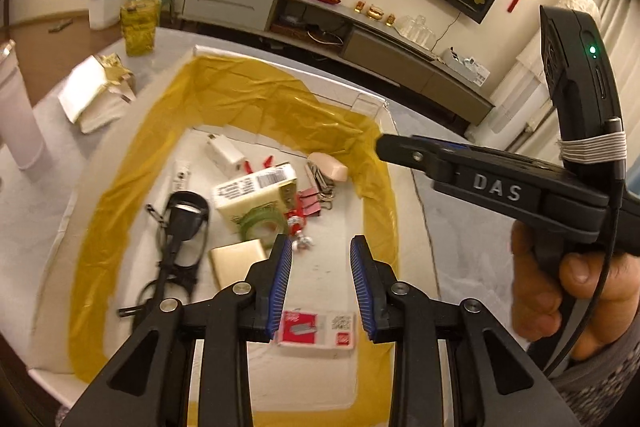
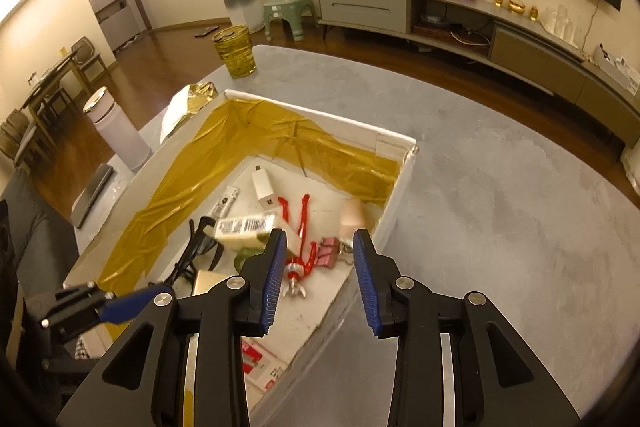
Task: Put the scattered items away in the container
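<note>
Both grippers, yours to account for: left gripper (image 1: 320, 283) released, jaws apart and empty, hovering over the box; right gripper (image 2: 320, 279) likewise released and empty, straddling the box's right wall.

Container: white cardboard box (image 2: 396, 195), yellow film lining its inner walls, resting on the grey table (image 2: 500, 207).

Contents, left wrist view:
- boxed item with barcode (image 1: 256, 193), centre
- white charger (image 1: 224, 153), 11 o'clock of it
- black glasses (image 1: 176, 247), 8 o'clock
- gold flat case (image 1: 238, 263), 6 o'clock
- green tape roll (image 1: 262, 221), touching the barcoded box
- pink binder clips (image 1: 312, 205), 3 o'clock
- red-and-white packet (image 1: 318, 331), beneath your left jaws

Outside the box: green glass tumbler (image 2: 235, 51), white flask (image 2: 116, 131), gold-foil wrapping (image 2: 196, 99), all near its far-left corner. The rest of the table near you looks bare.

Risks, as I judge them: your right jaw could catch the box wall if you lower it; the two grippers sit near each other and could collide.
</note>
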`<action>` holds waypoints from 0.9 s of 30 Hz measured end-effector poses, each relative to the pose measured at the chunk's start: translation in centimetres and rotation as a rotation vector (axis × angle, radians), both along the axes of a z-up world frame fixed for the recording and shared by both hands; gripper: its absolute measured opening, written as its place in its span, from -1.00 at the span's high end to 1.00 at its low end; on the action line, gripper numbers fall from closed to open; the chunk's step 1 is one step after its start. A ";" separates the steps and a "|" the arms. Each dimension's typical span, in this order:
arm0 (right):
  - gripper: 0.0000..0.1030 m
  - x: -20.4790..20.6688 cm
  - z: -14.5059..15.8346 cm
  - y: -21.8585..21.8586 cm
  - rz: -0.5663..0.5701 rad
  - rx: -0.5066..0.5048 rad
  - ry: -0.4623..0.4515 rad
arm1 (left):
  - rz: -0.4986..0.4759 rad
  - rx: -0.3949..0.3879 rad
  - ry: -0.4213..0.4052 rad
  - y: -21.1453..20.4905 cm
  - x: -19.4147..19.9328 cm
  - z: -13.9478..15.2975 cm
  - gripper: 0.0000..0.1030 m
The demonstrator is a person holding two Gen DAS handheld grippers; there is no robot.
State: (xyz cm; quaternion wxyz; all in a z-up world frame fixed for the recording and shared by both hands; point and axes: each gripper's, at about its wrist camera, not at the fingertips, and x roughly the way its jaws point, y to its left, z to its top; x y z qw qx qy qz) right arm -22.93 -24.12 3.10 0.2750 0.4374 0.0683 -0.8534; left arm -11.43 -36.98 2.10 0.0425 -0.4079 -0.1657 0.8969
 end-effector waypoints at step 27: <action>0.09 14.4 1.3 1.3 0.105 0.226 0.073 | -0.038 -0.075 0.069 0.9 8.5 3.5 0.26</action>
